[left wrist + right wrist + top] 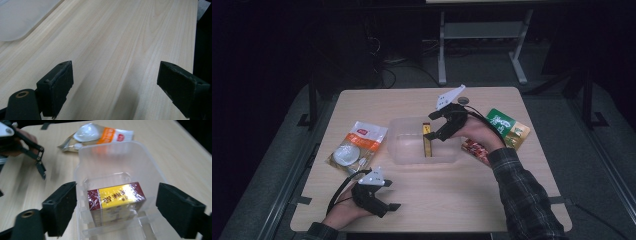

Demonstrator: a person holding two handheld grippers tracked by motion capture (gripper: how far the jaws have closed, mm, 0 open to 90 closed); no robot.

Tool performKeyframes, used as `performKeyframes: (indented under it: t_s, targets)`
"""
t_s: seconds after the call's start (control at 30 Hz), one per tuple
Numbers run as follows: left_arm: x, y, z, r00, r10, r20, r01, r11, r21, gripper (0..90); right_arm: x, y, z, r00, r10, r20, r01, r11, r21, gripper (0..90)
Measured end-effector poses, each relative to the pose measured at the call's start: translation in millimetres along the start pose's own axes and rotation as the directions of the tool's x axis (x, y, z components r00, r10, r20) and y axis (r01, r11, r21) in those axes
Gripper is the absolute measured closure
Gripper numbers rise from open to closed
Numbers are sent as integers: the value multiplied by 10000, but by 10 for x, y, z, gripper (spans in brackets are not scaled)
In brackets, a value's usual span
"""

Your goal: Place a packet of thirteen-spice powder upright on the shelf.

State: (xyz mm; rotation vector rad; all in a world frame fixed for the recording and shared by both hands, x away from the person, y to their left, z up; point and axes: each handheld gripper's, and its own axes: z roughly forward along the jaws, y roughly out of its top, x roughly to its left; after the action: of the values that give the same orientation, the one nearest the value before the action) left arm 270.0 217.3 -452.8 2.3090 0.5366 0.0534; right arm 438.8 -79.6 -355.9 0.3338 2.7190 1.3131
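Box point(116, 196), yellow label, unreadable characters, in tub point(140, 152)

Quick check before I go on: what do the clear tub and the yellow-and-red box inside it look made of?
The clear rectangular tub looks like thin, frosted translucent plastic: the orange packet behind shows blurred through its wall. The yellow-and-red box seems to be cardboard under glossy film wrap, judging by bright wrinkled glare on top.
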Motion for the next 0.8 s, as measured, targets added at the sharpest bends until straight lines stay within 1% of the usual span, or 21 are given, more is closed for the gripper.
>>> performKeyframes:
  t_s: [0.07,0.1,0.13,0.17,0.2,0.27,0.3,0.33,0.37,0.4,0.47,0.5,0.6,0.63,0.67,0.7,0.73,0.8]
  targets:
    - [3,2,7,10000,44,9,-44,10000,39,131,34,-19,-56,9997,233,26,-232,9996,-164,181]
    - [8,4,12,10000,73,-17,-73,10000,65,131,55,-33,-82,9987,493,107,-491,9986,-206,171]
    - [11,4,15,10000,88,-22,-88,9999,70,131,71,-64,-111,9979,504,395,-495,9985,-246,170]
    - [13,3,17,9999,118,-26,-118,9999,101,131,92,-84,-127,9973,542,491,-528,9982,-293,167]
    - [13,3,19,9998,194,-42,-194,9997,116,131,123,-106,-151,9955,686,660,-671,9974,-252,152]
    - [-1,0,26,9998,195,-32,-194,9997,130,131,199,-165,-199,9917,872,950,-840,9958,-367,147]
    - [-7,1,32,9997,234,-50,-233,9996,136,131,238,-199,-219,9902,902,1067,-870,9956,-350,144]
    - [-22,2,44,9999,133,3,-133,9999,99,132,290,-236,-240,9893,885,1162,-839,9955,-441,142]
    - [-32,4,56,9998,177,-24,-177,9997,149,132,340,-274,-261,9880,894,1257,-832,9951,-535,143]
    - [-38,6,65,9998,222,-1,-222,9996,149,132,395,-315,-284,9854,893,1450,-804,9946,-659,143]
    - [-50,5,77,9997,152,167,-153,9999,64,133,469,-362,-321,9842,952,1496,-866,9943,-628,143]
    - [-51,9,76,9996,216,166,-218,9997,110,133,510,-384,-341,9832,1076,1477,-980,9927,-706,144]
    - [-55,12,75,9994,299,177,-301,9994,139,133,604,-446,-371,9812,1154,1548,-1038,9913,-808,145]
    - [-57,10,76,9994,293,182,-295,9995,120,133,646,-466,-383,9795,1321,1522,-1209,9894,-804,145]
    - [-57,8,73,9994,299,171,-301,9995,135,134,669,-486,-391,9783,1353,1567,-1228,9886,-873,147]
    - [-60,5,69,9995,253,175,-256,9996,148,134,710,-517,-408,9763,1493,1564,-1350,9859,-985,148]
    - [-62,2,68,9996,203,188,-205,9997,123,134,735,-546,-418,9756,1623,1478,-1477,9834,-1052,149]
    - [-60,1,66,9996,226,168,-229,9997,127,136,780,-604,-426,9742,1657,1531,-1510,9831,-1031,150]
